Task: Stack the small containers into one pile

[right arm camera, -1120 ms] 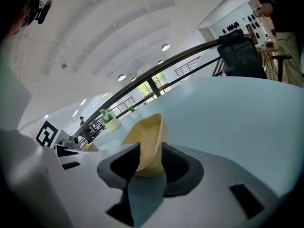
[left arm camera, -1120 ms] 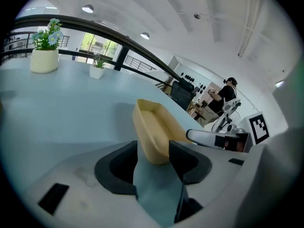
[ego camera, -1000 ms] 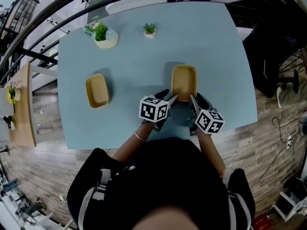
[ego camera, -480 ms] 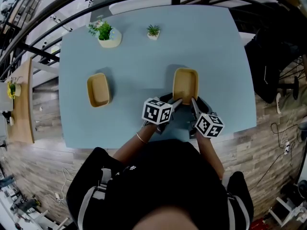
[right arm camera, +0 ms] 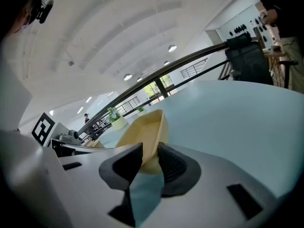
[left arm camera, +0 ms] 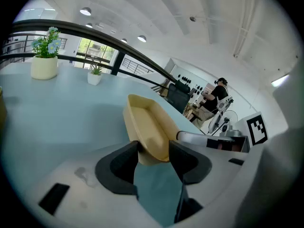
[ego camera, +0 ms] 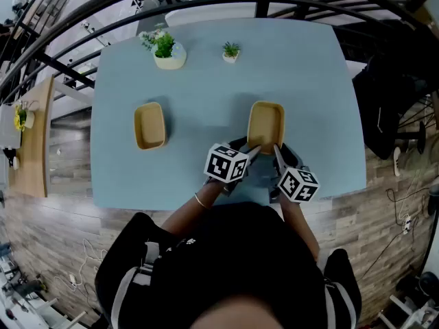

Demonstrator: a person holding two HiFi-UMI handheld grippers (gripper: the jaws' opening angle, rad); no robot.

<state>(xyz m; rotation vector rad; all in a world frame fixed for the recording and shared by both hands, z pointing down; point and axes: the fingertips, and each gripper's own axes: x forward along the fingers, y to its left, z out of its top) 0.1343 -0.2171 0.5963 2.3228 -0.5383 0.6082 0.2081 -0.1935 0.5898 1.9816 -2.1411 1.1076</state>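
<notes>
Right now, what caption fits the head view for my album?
Left gripper and right gripper grip one tan container by its near end; second container sits apart on blue table.

We see a pale blue table [ego camera: 206, 81]. The left container [ego camera: 149, 125] and the centre container [ego camera: 265, 123] are both tan-yellow. The left gripper [ego camera: 251, 149] and right gripper [ego camera: 277, 151] carry white cubes with black square markers; their bodies are light grey and their jaws black. At the upper left, the big plant [ego camera: 163, 43] is green in a cream pot [ego camera: 170, 61]; the small plant [ego camera: 231, 48] is green in a white pot [ego camera: 231, 58]. The floor [ego camera: 55, 156] is grey-brown wood grain.
</notes>
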